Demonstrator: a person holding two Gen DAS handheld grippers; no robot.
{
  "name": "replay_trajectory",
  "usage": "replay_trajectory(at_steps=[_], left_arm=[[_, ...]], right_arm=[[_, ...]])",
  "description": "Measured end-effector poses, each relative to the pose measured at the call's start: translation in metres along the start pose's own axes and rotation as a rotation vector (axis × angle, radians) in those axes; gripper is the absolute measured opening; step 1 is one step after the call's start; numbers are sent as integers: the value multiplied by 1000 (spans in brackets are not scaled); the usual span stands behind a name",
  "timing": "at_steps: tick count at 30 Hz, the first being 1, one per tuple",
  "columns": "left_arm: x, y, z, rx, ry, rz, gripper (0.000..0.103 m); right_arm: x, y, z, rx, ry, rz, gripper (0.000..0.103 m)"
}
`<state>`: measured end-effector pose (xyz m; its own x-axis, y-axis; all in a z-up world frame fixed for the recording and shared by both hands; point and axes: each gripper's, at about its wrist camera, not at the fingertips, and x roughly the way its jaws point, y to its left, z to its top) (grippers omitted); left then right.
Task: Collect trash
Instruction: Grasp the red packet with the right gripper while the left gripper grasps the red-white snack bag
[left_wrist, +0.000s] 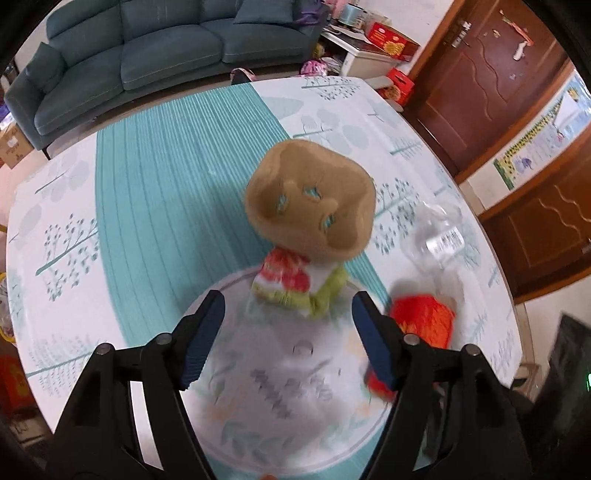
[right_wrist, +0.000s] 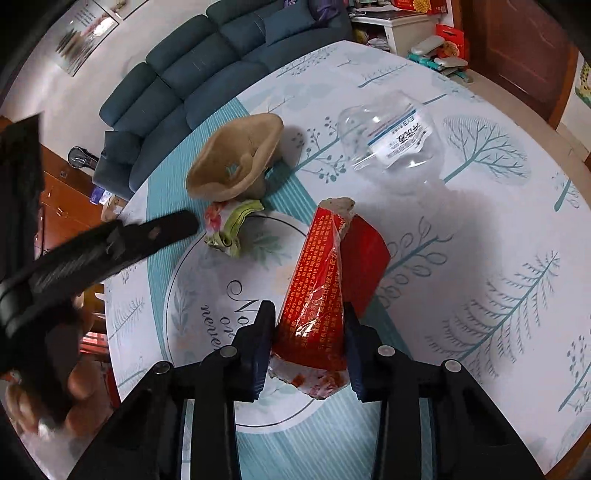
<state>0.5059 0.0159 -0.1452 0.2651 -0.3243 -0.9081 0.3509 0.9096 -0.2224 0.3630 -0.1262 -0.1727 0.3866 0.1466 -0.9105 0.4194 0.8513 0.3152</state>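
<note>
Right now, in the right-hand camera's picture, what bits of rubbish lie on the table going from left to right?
Crumpled red, white and green wrapper → red torn carton, with the right gripper closed on it → clear squashed plastic bottle. The brown pulp cup tray overlaps the wrapper's position, so I leave it out.

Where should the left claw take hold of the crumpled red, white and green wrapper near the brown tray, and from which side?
Grip the crumpled wrapper across its bunched middle, coming down from above. It lies low on the table, beside the brown pulp tray, so a side approach would probably knock the tray. The left claw stands open just short of it.
</note>
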Motion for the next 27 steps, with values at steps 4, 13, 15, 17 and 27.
replay_trajectory(at_steps=[4,13,15,17,27], left_arm=[[26,-10,9,-11,11,34,69],[66,-17,14,-64,23,94,69],[68,-18,13,-70,8,110,68],[69,-20,11,-73,4,120,64],[52,-5,-10,-58,-20,89,48]], right_arm=[[-1,-3,-1,-6,-4,6,35],[-4,-5,-11,-12,-3,23,35],[-4,-6,-14,-10,0,26,35],[-4,-8,-15,-9,2,31,35],[-8,-20,-38,12,11,79,35]])
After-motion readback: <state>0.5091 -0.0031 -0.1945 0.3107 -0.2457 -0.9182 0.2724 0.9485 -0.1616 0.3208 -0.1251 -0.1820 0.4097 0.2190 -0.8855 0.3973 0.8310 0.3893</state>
